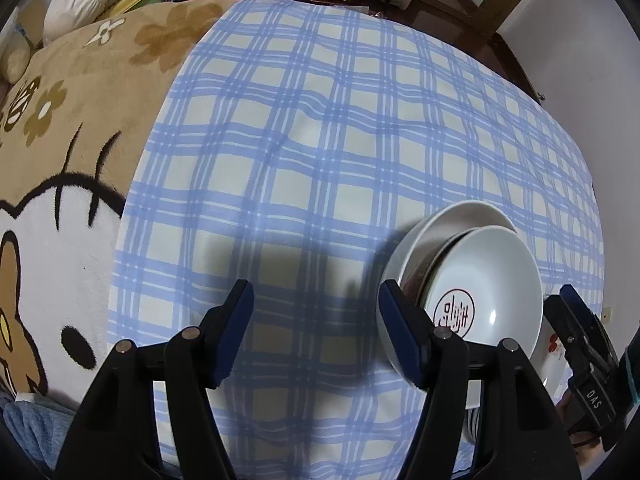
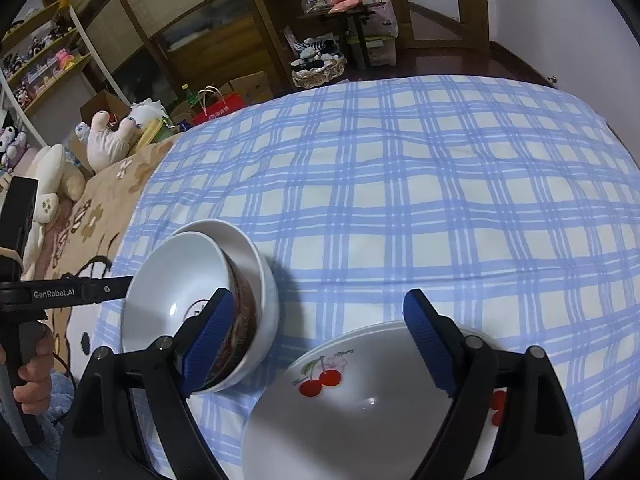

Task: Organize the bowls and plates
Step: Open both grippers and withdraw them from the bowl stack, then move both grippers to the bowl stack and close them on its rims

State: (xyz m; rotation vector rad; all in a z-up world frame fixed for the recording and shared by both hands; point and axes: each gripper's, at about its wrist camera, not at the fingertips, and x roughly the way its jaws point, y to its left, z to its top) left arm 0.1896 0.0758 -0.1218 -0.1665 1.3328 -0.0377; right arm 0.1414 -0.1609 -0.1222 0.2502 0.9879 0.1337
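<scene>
Two bowls sit nested and tilted on the blue checked cloth [image 1: 320, 140]. The inner bowl [image 1: 488, 280] has a red round mark inside and a dark red pattern outside, and it rests in a plain white outer bowl [image 1: 452, 220]. My left gripper [image 1: 318, 332] hangs open over bare cloth just left of them. In the right wrist view the inner bowl [image 2: 180, 288] and outer bowl [image 2: 260, 264] lie at the left. My right gripper [image 2: 318, 340] is open above a white cherry plate [image 2: 352, 408]. Its left finger [image 2: 208, 340] overlaps the bowls' side; contact cannot be told.
A brown cartoon blanket [image 1: 60, 160] borders the cloth on the left, with plush toys [image 2: 112, 136] beyond it. Shelves, boxes and a basket [image 2: 316, 72] stand past the far edge. A hand [image 2: 36, 372] holds the left gripper's handle.
</scene>
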